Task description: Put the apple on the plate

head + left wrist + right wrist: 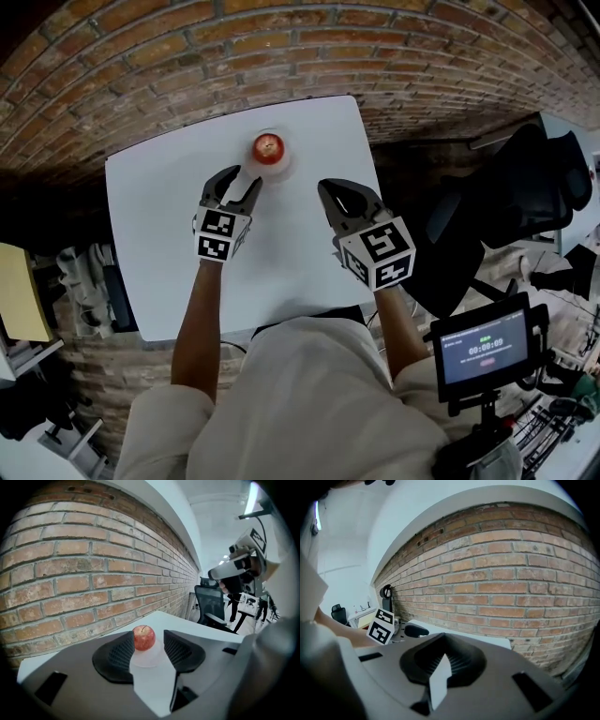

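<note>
As the apple rests on the plate, left tongs gape behind it.
Right tongs clenched; retreat straight, sparing the plate.

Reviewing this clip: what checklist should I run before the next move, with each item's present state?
1. Apple resting on the plate: ok.
2. Apple upright, stem up: ok.
3. Left hand-held gripper jaws apart, holding nothing, short of the apple: ok.
4. Right hand-held gripper jaws together, nothing between them: ok.
5. Plate fully on the table: ok.
</note>
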Demonstrator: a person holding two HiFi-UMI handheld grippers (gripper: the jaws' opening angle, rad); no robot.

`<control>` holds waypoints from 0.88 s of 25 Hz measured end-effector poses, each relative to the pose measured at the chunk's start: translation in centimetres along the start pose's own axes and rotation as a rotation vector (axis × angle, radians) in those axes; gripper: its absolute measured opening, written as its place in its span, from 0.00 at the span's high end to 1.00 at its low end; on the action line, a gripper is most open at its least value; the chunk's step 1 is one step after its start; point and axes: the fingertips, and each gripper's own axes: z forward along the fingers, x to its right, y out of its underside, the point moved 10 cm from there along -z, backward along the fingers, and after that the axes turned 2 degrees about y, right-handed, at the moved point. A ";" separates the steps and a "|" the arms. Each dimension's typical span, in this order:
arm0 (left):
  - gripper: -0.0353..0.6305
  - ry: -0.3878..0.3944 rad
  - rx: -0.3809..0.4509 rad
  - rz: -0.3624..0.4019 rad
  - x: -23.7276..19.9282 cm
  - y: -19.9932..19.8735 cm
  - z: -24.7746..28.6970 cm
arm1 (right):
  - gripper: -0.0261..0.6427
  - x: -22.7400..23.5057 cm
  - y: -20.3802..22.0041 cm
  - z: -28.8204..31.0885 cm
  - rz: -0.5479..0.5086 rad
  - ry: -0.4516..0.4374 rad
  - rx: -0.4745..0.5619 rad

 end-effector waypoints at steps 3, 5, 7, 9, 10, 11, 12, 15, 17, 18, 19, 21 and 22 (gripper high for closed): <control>0.65 -0.002 0.025 0.004 0.4 -0.8 -1.2 | 0.96 -0.9 -0.3 -0.8 -0.018 0.002 0.017; 0.67 -0.015 0.052 -0.004 0.6 -1.3 -2.2 | 0.96 -1.5 -0.5 -1.3 -0.028 0.003 0.029; 0.69 -0.031 0.084 -0.006 0.7 -1.8 -3.7 | 0.96 -2.3 -0.7 -1.8 -0.040 0.007 0.047; 0.71 -0.054 0.114 -0.001 0.9 -2.1 -5.5 | 0.96 -3.4 -1.0 -2.4 -0.050 0.012 0.068; 0.72 -0.067 0.127 0.003 1.1 -2.4 -6.4 | 0.96 -3.9 -1.2 -2.8 -0.055 0.014 0.079; 0.73 -0.079 0.139 0.010 1.3 -2.6 -7.3 | 0.96 -4.2 -1.4 -3.1 -0.059 0.015 0.089; 0.74 -0.091 0.152 0.018 1.5 -3.0 -7.9 | 0.96 -4.4 -1.6 -3.4 -0.063 0.016 0.100; 0.78 -0.116 0.186 0.049 2.0 -4.1 -9.5 | 0.96 -4.7 -2.5 -4.0 -0.074 0.014 0.131; 0.79 -0.126 0.207 0.068 2.4 -4.9 -10.3 | 0.96 -4.8 -3.1 -4.2 -0.082 0.009 0.149; 0.79 -0.130 0.221 0.074 2.6 -5.3 -10.7 | 0.96 -4.9 -3.3 -4.3 -0.087 0.007 0.157; 0.79 -0.133 0.236 0.076 2.7 -5.7 -11.2 | 0.96 -4.9 -3.6 -4.5 -0.092 0.006 0.165; 0.81 -0.139 0.266 0.074 3.0 -6.6 -12.3 | 0.96 -5.2 -4.2 -4.8 -0.102 0.003 0.181; 0.81 -0.142 0.279 0.077 3.3 -7.1 -12.9 | 0.96 -5.4 -4.6 -5.1 -0.107 0.002 0.189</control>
